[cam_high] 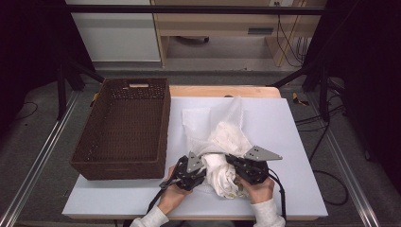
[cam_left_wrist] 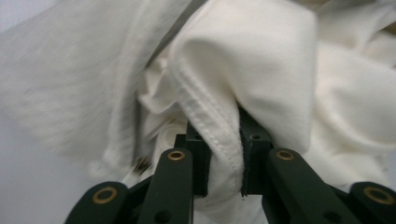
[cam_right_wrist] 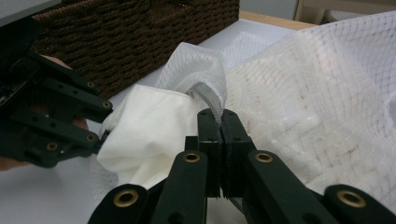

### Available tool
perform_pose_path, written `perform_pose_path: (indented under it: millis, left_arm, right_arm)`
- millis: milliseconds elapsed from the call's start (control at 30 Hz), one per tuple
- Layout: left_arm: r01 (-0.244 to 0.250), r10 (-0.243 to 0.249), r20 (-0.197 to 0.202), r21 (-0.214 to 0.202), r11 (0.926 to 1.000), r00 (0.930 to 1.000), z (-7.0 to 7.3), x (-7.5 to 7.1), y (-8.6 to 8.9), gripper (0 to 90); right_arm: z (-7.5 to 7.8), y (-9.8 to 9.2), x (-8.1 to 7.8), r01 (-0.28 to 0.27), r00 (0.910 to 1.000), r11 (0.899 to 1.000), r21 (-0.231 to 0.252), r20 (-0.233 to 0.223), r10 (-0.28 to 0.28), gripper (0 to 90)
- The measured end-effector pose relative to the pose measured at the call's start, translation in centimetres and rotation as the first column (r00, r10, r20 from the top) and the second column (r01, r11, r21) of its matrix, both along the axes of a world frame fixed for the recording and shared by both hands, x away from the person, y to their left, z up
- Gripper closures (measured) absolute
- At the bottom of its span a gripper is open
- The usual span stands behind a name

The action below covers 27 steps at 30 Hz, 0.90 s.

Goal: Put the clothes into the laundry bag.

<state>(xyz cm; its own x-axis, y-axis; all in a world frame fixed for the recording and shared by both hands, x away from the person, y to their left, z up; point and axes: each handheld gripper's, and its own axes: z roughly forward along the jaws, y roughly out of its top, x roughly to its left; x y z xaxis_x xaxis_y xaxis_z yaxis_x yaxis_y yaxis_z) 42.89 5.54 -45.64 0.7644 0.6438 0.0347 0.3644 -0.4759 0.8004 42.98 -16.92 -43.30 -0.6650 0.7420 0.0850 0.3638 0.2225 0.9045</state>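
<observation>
Left gripper (cam_left_wrist: 223, 163) jaws pinching stitched hem of cream cotton garment (cam_high: 222, 172) at table's near edge; right gripper (cam_right_wrist: 223, 154) pressed together on white mesh laundry bag (cam_right_wrist: 327, 98) rim, likely holding mouth for stuffing; brown wicker basket (cam_high: 94, 137) beside

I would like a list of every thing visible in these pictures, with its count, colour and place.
wicker basket: one, dark brown, left part of the table
mesh bag: one, white, middle of the table, its edge pinched by the right claw
cloth: one, cream white, bunched at the bag's near end between the claws
table cover: one, pale grey-white, over the wooden table
left claw: one, black, shut on the cloth's hem
right claw: one, black, shut on the mesh bag
</observation>
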Motion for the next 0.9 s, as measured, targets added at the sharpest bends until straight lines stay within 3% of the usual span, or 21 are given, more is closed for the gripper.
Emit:
perform_pose_path:
  millis: [67, 167, 233, 300, 367, 400, 500, 567, 633, 767, 900]
  left_arm:
    - [0.038, -0.038, 0.036, 0.004, 0.9993, 0.9986, 0.5, -0.5, -1.1, 78.3]
    - [0.045, -0.046, 0.052, 0.032, 0.9985, 0.9976, 0.9, -0.3, -2.5, 78.4]
    - [0.029, -0.031, 0.045, 0.035, 0.9990, 0.9985, 0.7, 0.5, -3.4, 78.2]
    - [-0.013, 0.010, 0.059, 0.053, 0.9985, 0.9982, 0.0, 1.6, -3.9, 78.1]
    - [-0.050, 0.048, 0.044, 0.051, 0.9974, 0.9979, -0.8, 2.9, -4.1, 78.0]
    - [-0.065, 0.062, 0.054, 0.050, 0.9966, 0.9966, -1.2, 3.4, -4.2, 77.8]
    - [-0.081, 0.080, 0.037, 0.025, 0.9964, 0.9961, -1.4, 4.0, -3.9, 75.0]
    - [-0.090, 0.089, 0.050, 0.034, 0.9953, 0.9948, -1.2, 3.6, -3.6, 69.2]
    - [-0.096, 0.095, 0.032, 0.022, 0.9952, 0.9950, -0.7, 3.0, -3.0, 61.5]
    - [-0.058, 0.059, 0.023, -0.018, 0.9982, 0.9980, 1.0, 0.9, -0.5, 41.4]
    - [-0.066, 0.065, 0.017, 0.042, 0.9969, 0.9977, 1.4, -0.7, 2.1, 32.4]
  right_arm:
    - [0.1, 0.1, 0.0, -0.003, 1.0000, 1.000, 0.008, 0.005, 0.003, 89.0]
    - [0.3, 0.2, -0.2, -0.011, 0.9998, 1.000, 0.016, 0.016, 0.011, 89.1]
    - [0.5, 0.1, -0.3, -0.017, 0.9996, 0.999, 0.034, 0.022, 0.016, 89.1]
    - [0.7, 0.0, -0.5, -0.031, 0.9991, 0.998, 0.045, 0.029, 0.030, 89.2]
    - [1.0, 0.1, -0.7, -0.041, 0.9987, 0.998, 0.046, 0.034, 0.039, 89.2]
    - [1.0, 0.2, -0.7, -0.044, 0.9985, 0.998, 0.047, 0.035, 0.042, 89.2]
    - [1.0, 0.2, -0.7, -0.032, 0.9989, 0.999, 0.029, 0.033, 0.031, 89.1]
    - [0.7, -0.1, -0.5, -0.023, 0.9995, 0.999, 0.030, 0.023, 0.023, 89.2]
    - [0.5, -0.2, -0.4, -0.011, 0.9998, 1.000, 0.022, 0.015, 0.010, 89.1]
    - [0.2, -0.3, -0.2, -0.001, 1.0000, 1.000, 0.011, 0.010, 0.001, 89.0]
    - [0.2, -0.3, -0.3, 0.006, 0.9999, 1.000, 0.013, 0.013, -0.006, 89.0]
